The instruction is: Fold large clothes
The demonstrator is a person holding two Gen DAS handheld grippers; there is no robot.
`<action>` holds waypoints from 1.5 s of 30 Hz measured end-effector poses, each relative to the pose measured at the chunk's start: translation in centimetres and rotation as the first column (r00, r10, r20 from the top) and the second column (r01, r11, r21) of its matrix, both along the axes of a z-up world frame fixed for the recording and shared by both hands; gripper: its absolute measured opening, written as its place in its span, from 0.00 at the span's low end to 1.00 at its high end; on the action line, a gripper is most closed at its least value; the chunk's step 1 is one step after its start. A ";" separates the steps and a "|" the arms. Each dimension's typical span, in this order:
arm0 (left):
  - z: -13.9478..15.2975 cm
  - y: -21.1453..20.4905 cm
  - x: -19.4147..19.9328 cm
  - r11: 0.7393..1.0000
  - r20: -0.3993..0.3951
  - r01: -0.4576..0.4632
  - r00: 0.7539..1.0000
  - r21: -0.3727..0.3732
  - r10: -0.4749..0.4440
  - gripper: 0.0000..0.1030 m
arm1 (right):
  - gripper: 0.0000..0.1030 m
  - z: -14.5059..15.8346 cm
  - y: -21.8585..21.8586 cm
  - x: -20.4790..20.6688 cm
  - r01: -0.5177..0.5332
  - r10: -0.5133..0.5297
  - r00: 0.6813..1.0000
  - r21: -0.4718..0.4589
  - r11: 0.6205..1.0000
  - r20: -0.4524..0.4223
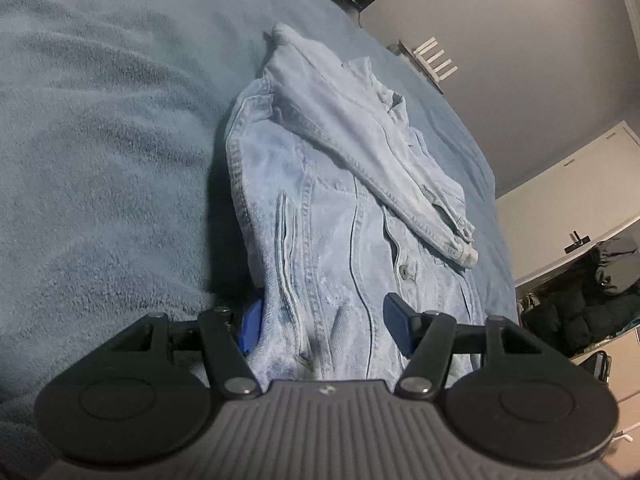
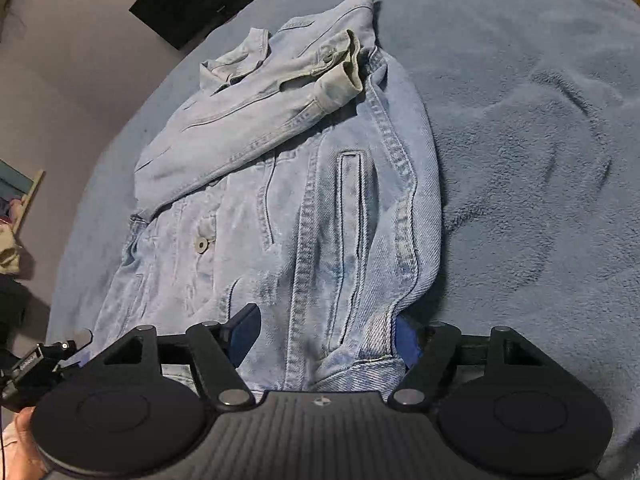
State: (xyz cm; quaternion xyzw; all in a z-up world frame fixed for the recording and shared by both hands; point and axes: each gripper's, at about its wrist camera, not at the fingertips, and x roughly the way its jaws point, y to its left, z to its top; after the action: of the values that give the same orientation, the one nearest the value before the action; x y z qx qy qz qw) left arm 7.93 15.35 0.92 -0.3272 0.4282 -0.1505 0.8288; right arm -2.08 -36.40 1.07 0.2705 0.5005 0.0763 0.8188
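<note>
Left gripper [image 1: 324,326] and right gripper [image 2: 326,334]: black linkage arms, silver pivot screws, round side discs, ribbed grey housing, blue finger pads [image 1: 252,330].

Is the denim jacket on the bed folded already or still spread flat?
Partly folded: the denim jacket has its sleeve laid across the front, but the body lies full length on the blanket.

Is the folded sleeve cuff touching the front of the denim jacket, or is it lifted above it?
Touching. In the right wrist view the sleeve cuff lies flat on the denim jacket front with no gap beneath it; the left wrist view agrees.
</note>
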 end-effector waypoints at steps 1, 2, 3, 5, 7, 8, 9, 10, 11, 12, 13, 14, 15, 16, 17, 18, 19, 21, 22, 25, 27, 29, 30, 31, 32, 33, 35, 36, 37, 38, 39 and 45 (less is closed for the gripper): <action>-0.3 0.0 0.1 1.000 -0.040 -0.001 0.999 0.020 0.002 0.59 | 0.72 -0.3 -0.2 0.1 0.006 -0.005 1.000 0.002 1.000 -0.028; -0.6 -0.3 0.2 0.998 -0.108 0.002 0.994 0.066 0.005 0.59 | 0.72 -0.7 -0.4 0.2 0.013 -0.013 0.998 -0.006 1.000 -0.069; -0.9 -0.6 0.2 0.994 -0.168 0.008 0.986 0.113 0.011 0.59 | 0.71 -1.2 -0.5 0.4 0.016 -0.020 0.993 -0.030 0.999 -0.116; -0.4 -1.1 -0.1 0.989 -0.160 0.030 0.987 0.148 -0.006 0.59 | 0.68 -1.5 -0.2 0.4 -0.012 0.002 0.988 -0.064 0.998 -0.156; -0.2 -1.5 -0.1 0.985 -0.171 0.062 0.985 0.159 -0.034 0.59 | 0.69 -1.4 0.4 0.5 -0.050 0.035 0.987 -0.092 0.995 -0.157; -0.2 -1.5 -0.1 0.987 -0.167 0.067 0.985 0.148 -0.042 0.59 | 0.69 -1.3 0.7 0.5 -0.064 0.049 0.987 -0.097 0.993 -0.154; -0.1 -1.4 -0.1 0.989 -0.160 0.066 0.986 0.134 -0.044 0.59 | 0.69 -1.2 0.9 0.5 -0.075 0.060 0.987 -0.098 0.992 -0.147; -0.2 -1.0 -0.3 0.992 -0.147 0.058 0.988 0.109 -0.041 0.59 | 0.67 -1.0 0.9 0.5 -0.076 0.062 0.989 -0.095 0.993 -0.138; -0.2 -0.6 -0.4 0.996 -0.120 0.047 0.992 0.077 -0.037 0.59 | 0.65 -0.7 0.8 0.3 -0.067 0.059 0.993 -0.079 0.995 -0.106; -0.1 -0.1 -0.6 0.998 -0.092 0.036 0.995 0.050 -0.032 0.59 | 0.63 -0.3 0.6 0.1 -0.062 0.058 0.996 -0.053 0.997 -0.065; 0.1 0.3 -0.8 1.000 -0.054 0.019 0.998 0.020 -0.018 0.59 | 0.63 0.1 0.4 0.0 -0.055 0.054 0.998 -0.023 0.998 -0.026; 0.2 0.5 -0.8 1.000 -0.035 0.015 0.999 -0.009 -0.015 0.59 | 0.63 0.4 0.0 -0.1 -0.043 0.043 0.999 0.009 0.999 0.006; 0.3 0.5 -0.7 0.999 -0.027 0.018 0.999 -0.026 -0.019 0.59 | 0.63 0.5 -0.3 0.0 -0.036 0.035 0.999 0.034 0.999 0.016; 0.3 0.3 -0.7 0.999 -0.023 0.026 0.999 -0.034 -0.027 0.59 | 0.63 0.3 -0.3 0.2 -0.029 0.028 0.999 0.056 0.998 0.015; 0.3 0.1 -0.6 0.999 -0.028 0.038 0.999 -0.036 -0.039 0.59 | 0.63 0.2 -0.3 0.3 -0.025 0.025 1.000 0.063 0.998 0.003; 0.2 0.0 -0.5 0.998 -0.041 0.049 0.998 -0.037 -0.051 0.59 | 0.63 -0.2 -0.3 0.6 -0.025 0.026 0.999 0.064 0.998 -0.026; 0.2 -0.1 -0.5 0.998 -0.058 0.054 0.997 -0.031 -0.056 0.59 | 0.65 -0.7 -0.4 0.8 -0.028 0.033 0.997 0.058 0.998 -0.073; 0.0 -0.3 -0.4 0.999 -0.126 0.049 0.991 0.011 -0.047 0.59 | 0.65 -1.3 0.1 0.7 -0.049 0.047 0.988 -0.007 0.999 -0.148; -0.2 -0.3 -0.3 0.998 -0.158 0.054 0.986 0.036 -0.048 0.59 | 0.65 -1.1 0.8 0.6 -0.090 0.077 0.983 -0.070 0.993 -0.167; -0.3 -1.1 -0.1 0.990 -0.219 0.098 0.973 0.100 -0.074 0.59 | 0.66 -0.2 2.5 0.0 -0.170 0.147 0.978 -0.155 0.973 -0.149; -0.4 -1.4 0.0 0.985 -0.224 0.122 0.970 0.118 -0.094 0.59 | 0.67 -0.2 3.0 0.0 -0.179 0.156 0.976 -0.154 0.972 -0.149; -0.6 -1.4 0.2 0.987 -0.222 0.129 0.969 0.094 -0.106 0.59 | 0.67 -0.5 2.6 0.1 -0.161 0.144 0.979 -0.114 0.980 -0.145; -0.7 -1.1 0.3 0.990 -0.217 0.120 0.971 0.068 -0.103 0.59 | 0.67 -0.6 2.3 0.2 -0.149 0.135 0.981 -0.091 0.985 -0.142; -0.8 -1.0 0.5 0.993 -0.218 0.109 0.971 0.041 -0.097 0.59 | 0.65 -0.7 1.9 0.2 -0.133 0.124 0.984 -0.064 0.989 -0.130; -0.9 -0.4 0.4 0.995 -0.218 0.100 0.972 0.029 -0.091 0.57 | 0.63 -0.6 1.3 0.3 -0.121 0.115 0.986 -0.043 0.992 -0.121; -0.9 -0.3 0.6 0.995 -0.217 0.092 0.973 0.039 -0.081 0.47 | 0.57 -0.6 1.0 0.4 -0.104 0.099 0.989 -0.038 0.994 -0.114; -0.8 -0.8 0.5 0.989 -0.212 0.088 0.975 0.121 -0.061 0.34 | 0.41 -0.7 0.6 0.5 -0.080 0.075 0.991 -0.045 0.996 -0.107; -0.7 -1.0 0.5 0.986 -0.205 0.092 0.977 0.142 -0.061 0.31 | 0.38 -0.9 0.5 0.6 -0.077 0.072 0.992 -0.042 0.996 -0.101; -0.6 -1.2 0.5 0.984 -0.191 0.095 0.979 0.152 -0.065 0.30 | 0.32 -0.8 0.4 0.6 -0.077 0.073 0.993 -0.040 0.996 -0.091; -0.4 -1.1 0.4 0.985 -0.175 0.092 0.982 0.149 -0.065 0.28 | 0.29 -0.6 0.4 0.5 -0.076 0.073 0.994 -0.040 0.996 -0.078; -0.3 -0.9 0.3 0.988 -0.160 0.082 0.985 0.132 -0.060 0.24 | 0.27 -0.4 0.2 0.4 -0.078 0.076 0.995 -0.034 0.996 -0.064; 0.5 0.9 -0.3 1.000 -0.046 0.006 0.999 0.011 -0.006 0.12 | 0.23 1.2 0.0 0.3 -0.057 0.056 0.997 0.011 0.998 0.057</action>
State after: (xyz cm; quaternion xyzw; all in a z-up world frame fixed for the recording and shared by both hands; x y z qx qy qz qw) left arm 7.60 16.26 1.47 -0.3247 0.4489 -0.1432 0.8201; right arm -1.74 -36.44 2.30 0.2590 0.4839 0.1103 0.8286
